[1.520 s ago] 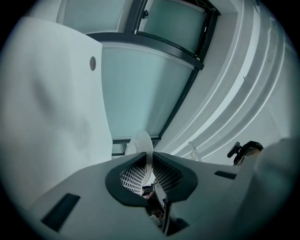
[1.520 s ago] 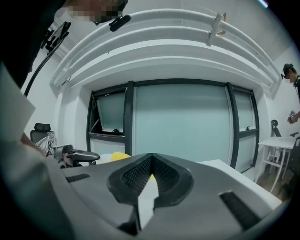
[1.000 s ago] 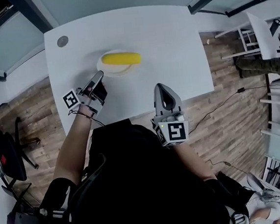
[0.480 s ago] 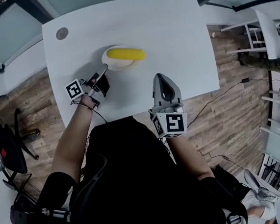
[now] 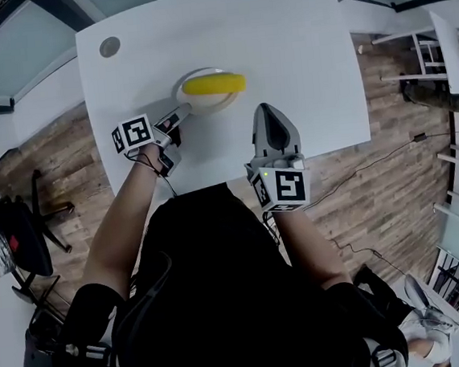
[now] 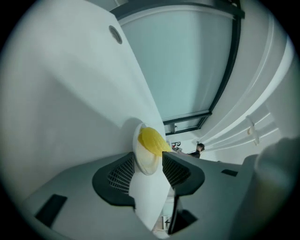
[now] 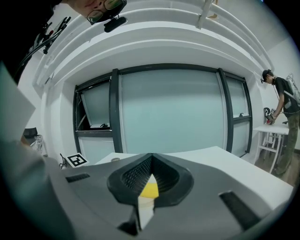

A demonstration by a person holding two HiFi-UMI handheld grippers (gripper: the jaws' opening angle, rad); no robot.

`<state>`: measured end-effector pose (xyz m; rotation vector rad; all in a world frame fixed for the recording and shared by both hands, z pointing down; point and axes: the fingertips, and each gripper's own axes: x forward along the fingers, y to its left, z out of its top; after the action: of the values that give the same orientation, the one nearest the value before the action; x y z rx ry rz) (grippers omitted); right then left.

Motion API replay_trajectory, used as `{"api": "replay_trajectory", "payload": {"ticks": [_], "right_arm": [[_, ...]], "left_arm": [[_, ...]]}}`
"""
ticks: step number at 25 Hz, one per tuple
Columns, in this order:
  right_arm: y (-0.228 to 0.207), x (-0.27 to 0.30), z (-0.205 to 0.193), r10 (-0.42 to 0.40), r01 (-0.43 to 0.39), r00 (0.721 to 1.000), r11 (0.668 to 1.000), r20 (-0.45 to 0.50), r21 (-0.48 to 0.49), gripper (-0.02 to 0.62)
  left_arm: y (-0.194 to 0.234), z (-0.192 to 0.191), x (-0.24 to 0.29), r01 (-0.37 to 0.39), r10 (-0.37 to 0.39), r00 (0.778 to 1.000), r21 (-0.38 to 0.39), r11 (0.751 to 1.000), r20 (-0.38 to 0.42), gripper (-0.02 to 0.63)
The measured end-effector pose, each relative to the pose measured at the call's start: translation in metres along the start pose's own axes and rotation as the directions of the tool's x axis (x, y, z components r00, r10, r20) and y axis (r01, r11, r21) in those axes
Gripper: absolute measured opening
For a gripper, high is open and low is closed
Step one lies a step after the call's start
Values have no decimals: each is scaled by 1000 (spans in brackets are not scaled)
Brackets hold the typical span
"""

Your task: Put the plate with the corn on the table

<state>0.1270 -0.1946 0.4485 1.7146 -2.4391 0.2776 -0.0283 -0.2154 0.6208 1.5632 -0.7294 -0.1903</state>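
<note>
A white plate carrying a yellow corn cob rests flat on the white table. My left gripper is at the plate's near-left rim. In the left gripper view that rim stands between the jaws, which are opening, with a gap beside the right pad; the corn lies just beyond them. My right gripper hovers over the table's near edge, right of the plate, shut and empty. In the right gripper view its jaws meet at the tips, and the corn shows below them.
A small grey round disc sits in the table's far-left corner. Wood floor surrounds the table, with a black chair at the left, white furniture at the right and a cable on the floor. A person stands at a far table.
The left gripper has rolled at the plate's rim, its marker cube now facing up, and its jaws have parted. Plate and corn stay on the table. The right gripper holds its place.
</note>
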Motion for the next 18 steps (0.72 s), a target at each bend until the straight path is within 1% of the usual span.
{"api": "replay_trajectory", "payload": {"ticks": [1,3,5,6,8,9,10,11,12,13,14,15,16,18], "right_arm": [[2,0,1,-1,1,1000,1000,3,3,2],[6,2,2,-3,3,1000,1000,5,8,2],[7,2,3,-5,5,1000,1000,5,11,2],[7,2,5,-7,7,1000,1000,7,12,2],[9,2,10,-11,11,1000,1000,16,9,2],[11,1,12,-12,12,1000,1000,19,5,2],[14,-1,14,-12,12,1000,1000,21,1,2],[17,-4,17,-11,11,1000,1000,25,-3,2],[21,-6,20,-10,10,999,1000,30,-6,2],[24,-8,23,-7,8,999,1000,37,-8,2],[27,-9,27,-4,4,999,1000,45,-9,2],[30,-11,30,2,-2,999,1000,54,-8,2],[33,-12,33,10,-10,998,1000,64,-7,2],[42,-14,41,33,-32,996,999,86,-10,2]], "left_arm": [[2,-3,-2,-33,33,999,18,999,-12,169],[7,-6,-6,-88,88,996,26,996,-20,169],[14,-6,-12,-157,157,987,31,987,-14,169],[17,-4,-15,-193,194,981,48,980,-10,169],[18,4,-23,-255,255,967,102,962,13,169],[15,9,-29,-274,272,962,138,952,36,169],[9,12,-35,-281,274,960,185,942,63,169],[-3,14,-42,-274,260,962,247,929,88,167],[-18,14,-47,-259,236,966,326,909,109,167],[-37,13,-51,-241,207,970,414,878,128,165],[-57,12,-54,-226,176,974,503,834,145,139],[-78,10,-57,-211,143,977,584,784,160,64],[-100,7,-60,-190,102,980,654,732,170,3],[-144,1,-64,-139,5,984,757,638,177,3]]}}
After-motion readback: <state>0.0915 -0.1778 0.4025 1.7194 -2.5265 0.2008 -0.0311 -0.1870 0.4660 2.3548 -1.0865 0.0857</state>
